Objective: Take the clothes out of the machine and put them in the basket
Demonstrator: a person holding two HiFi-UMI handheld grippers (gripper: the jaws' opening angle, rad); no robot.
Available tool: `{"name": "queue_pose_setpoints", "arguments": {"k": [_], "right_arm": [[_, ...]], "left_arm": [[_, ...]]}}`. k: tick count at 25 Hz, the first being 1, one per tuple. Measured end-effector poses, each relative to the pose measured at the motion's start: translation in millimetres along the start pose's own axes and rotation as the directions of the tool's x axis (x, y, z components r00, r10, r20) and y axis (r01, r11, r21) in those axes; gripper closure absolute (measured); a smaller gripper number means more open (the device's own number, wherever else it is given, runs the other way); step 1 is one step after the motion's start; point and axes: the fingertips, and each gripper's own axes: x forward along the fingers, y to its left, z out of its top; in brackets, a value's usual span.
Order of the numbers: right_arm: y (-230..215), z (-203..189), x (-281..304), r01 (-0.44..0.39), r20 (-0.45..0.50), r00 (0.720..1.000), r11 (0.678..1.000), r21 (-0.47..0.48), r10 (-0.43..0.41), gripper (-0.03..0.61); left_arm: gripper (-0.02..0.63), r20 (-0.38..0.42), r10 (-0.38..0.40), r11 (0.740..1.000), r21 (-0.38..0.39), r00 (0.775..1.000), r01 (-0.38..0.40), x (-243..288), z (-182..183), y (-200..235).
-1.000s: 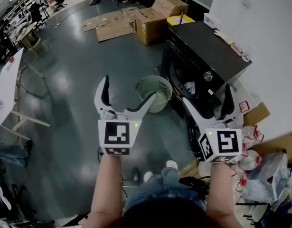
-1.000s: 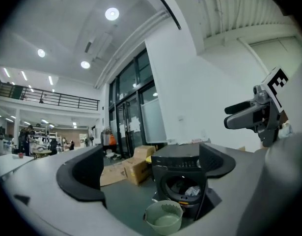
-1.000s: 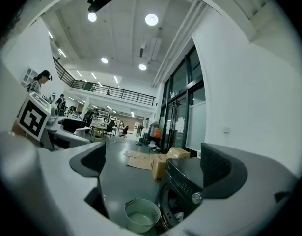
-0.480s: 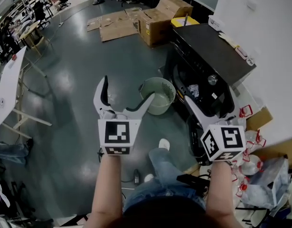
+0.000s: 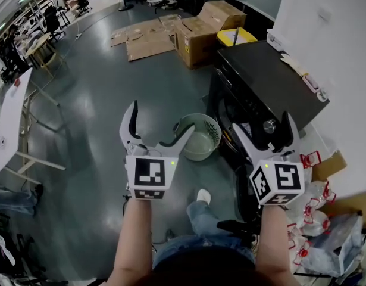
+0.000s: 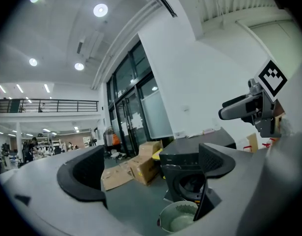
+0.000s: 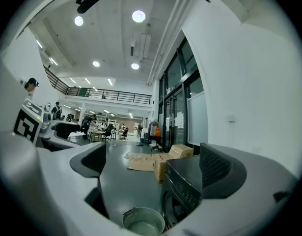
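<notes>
A black washing machine stands at the right with its door open, and pale clothes show inside the drum. A pale green round basket sits on the floor in front of it and holds nothing I can see. My left gripper hangs open beside the basket's left rim. Over the machine's front, my right gripper is open too. Both are held above the floor with nothing between the jaws. The basket and machine appear in the left gripper view, and the basket in the right gripper view.
Cardboard boxes and flattened cardboard lie on the grey floor behind the machine. A white table stands at the left. Plastic bags and red-handled clutter sit at the right. The person's feet are below the basket.
The view has shifted closer to the machine and basket. Both grippers stayed open and moved slightly forward; the person's foot stepped ahead.
</notes>
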Motion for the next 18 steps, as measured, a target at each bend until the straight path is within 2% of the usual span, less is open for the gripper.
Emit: {"name": "queue_pose_setpoints", "arguments": {"k": [10, 15, 18], "right_arm": [[-68, -22, 108, -0.030, -0.064, 0.998, 1.000, -0.003, 0.030, 0.008], [-85, -41, 136, -0.051, -0.097, 0.994, 0.999, 0.015, 0.052, 0.009], [-93, -55, 142, -0.049, -0.120, 0.991, 0.998, 0.031, 0.052, 0.009]], "left_arm": [[0.044, -0.048, -0.007, 1.000, 0.026, 0.999, 0.008, 122, 0, 2], [0.045, -0.083, -0.045, 0.998, 0.046, 0.996, 0.049, 161, -8, -11], [0.044, -0.111, -0.041, 0.997, 0.060, 0.993, 0.048, 177, -14, -18]]}}
